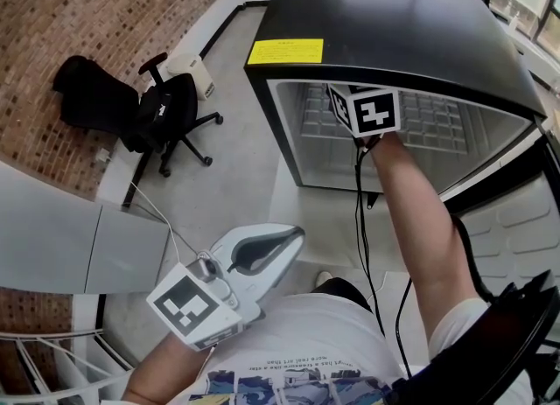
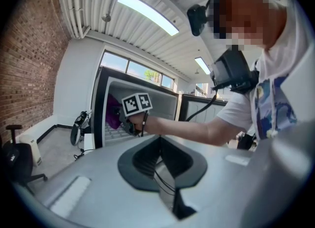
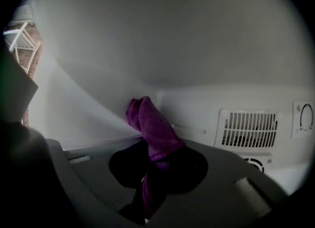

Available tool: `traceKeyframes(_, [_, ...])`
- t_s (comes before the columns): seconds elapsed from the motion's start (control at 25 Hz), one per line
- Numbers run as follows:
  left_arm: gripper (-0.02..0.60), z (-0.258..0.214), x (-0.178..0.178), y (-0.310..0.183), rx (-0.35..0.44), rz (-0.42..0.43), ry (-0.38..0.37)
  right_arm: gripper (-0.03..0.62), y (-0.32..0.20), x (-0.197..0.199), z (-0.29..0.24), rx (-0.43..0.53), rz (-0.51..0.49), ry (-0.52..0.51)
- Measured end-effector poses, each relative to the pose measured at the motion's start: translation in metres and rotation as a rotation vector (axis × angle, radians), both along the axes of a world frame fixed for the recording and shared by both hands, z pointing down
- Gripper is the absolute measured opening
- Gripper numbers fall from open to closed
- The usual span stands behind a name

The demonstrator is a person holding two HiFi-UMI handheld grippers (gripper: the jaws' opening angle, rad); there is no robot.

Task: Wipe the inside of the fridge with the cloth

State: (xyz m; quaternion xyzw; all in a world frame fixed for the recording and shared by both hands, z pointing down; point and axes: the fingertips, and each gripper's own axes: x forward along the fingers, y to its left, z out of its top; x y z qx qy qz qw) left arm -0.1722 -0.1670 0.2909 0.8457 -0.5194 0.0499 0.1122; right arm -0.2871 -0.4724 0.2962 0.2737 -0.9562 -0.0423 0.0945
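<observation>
The black fridge (image 1: 402, 27) stands open in the head view, its white inside and a wire shelf (image 1: 437, 125) showing. My right gripper (image 1: 363, 113) reaches into it and is shut on a purple cloth (image 3: 150, 128). The bunched cloth touches the fridge's white inner wall (image 3: 147, 49) where the side meets the back. In the left gripper view the cloth (image 2: 114, 113) shows just inside the opening, beside the right gripper's marker cube (image 2: 137, 103). My left gripper (image 1: 289, 237) hangs low outside the fridge, near my body, shut with nothing in it.
A black office chair (image 1: 171, 119) and a white box (image 1: 194, 73) stand on the floor left of the fridge, by a brick wall. The open fridge door (image 1: 516, 211) is at the right. A vent grille (image 3: 248, 128) and a dial (image 3: 306, 117) sit on the back wall.
</observation>
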Motion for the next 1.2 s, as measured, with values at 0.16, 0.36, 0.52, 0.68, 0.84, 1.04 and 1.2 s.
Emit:
traceKeyframes(0.16, [0.005,0.001,0.000,0.001,-0.014,0.000,0.007,0.054,-0.012,0.009,0.004,-0.016,0.073,-0.010])
traceKeyframes(0.36, [0.005,0.004,-0.001,0.001,-0.017,0.025,0.000,0.054,-0.030,0.040,0.004,-0.018,0.178,-0.026])
traceKeyframes(0.52, [0.006,0.004,0.005,0.001,-0.024,0.051,0.002,0.054,-0.042,0.066,0.008,-0.040,0.250,-0.023])
traceKeyframes(0.68, [0.006,0.003,0.010,0.000,-0.021,0.082,0.006,0.054,-0.052,0.093,0.009,-0.057,0.317,-0.025])
traceKeyframes(0.84, [0.006,0.002,0.013,0.000,-0.023,0.102,0.008,0.054,-0.056,0.114,0.007,-0.064,0.368,-0.036])
traceKeyframes(1.04, [0.005,0.000,0.017,-0.002,-0.024,0.124,0.016,0.054,-0.064,0.146,0.000,-0.057,0.442,-0.060])
traceKeyframes(1.2, [0.006,0.000,0.021,-0.002,-0.020,0.141,0.021,0.054,-0.070,0.178,0.003,-0.068,0.524,-0.064])
